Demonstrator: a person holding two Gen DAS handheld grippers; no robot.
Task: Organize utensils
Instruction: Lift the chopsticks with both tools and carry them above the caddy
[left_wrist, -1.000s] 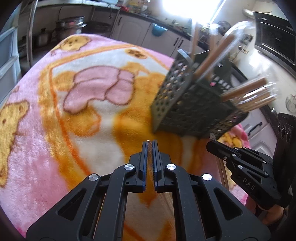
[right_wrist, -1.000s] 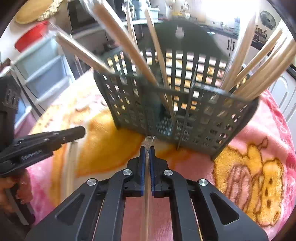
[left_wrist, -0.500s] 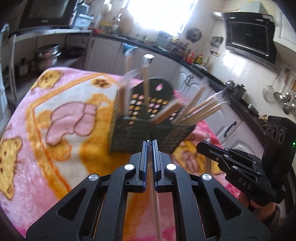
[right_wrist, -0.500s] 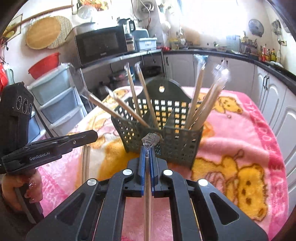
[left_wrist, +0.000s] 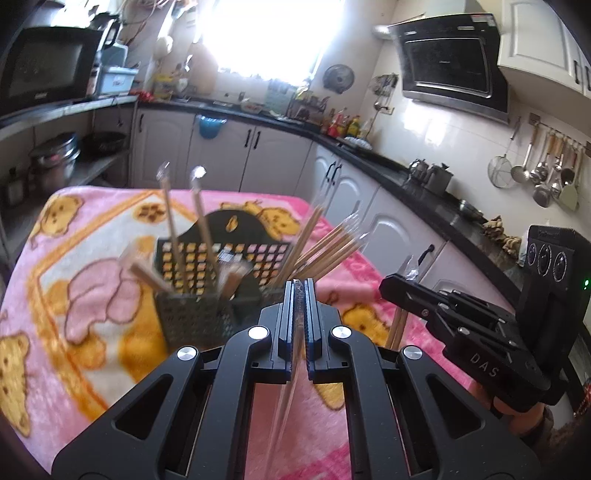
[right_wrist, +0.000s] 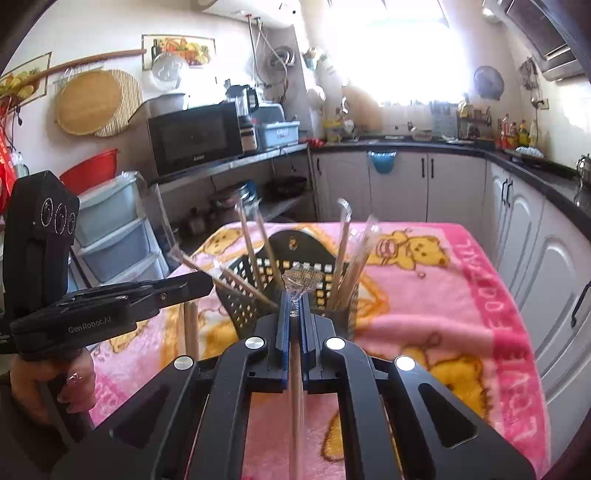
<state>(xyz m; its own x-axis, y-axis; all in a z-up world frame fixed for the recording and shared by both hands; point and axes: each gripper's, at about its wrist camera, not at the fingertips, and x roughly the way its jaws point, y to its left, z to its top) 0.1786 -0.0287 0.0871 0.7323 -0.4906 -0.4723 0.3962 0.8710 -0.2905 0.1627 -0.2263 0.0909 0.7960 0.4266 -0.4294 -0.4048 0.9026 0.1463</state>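
Chopsticks (left_wrist: 291, 369) clamped in left gripper (left_wrist: 298, 286) (basket (left_wrist: 192, 317) ahead, apart).

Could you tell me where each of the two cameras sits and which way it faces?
Left wrist: on the left gripper, looking over its shut fingers, clamped on wrapped chopsticks, toward the utensil basket; the right gripper shows at right.
Right wrist: on the right gripper, also shut on wrapped chopsticks, facing the basket; the left gripper and hand show at left.
Shared: basket, pink blanket, microwave.
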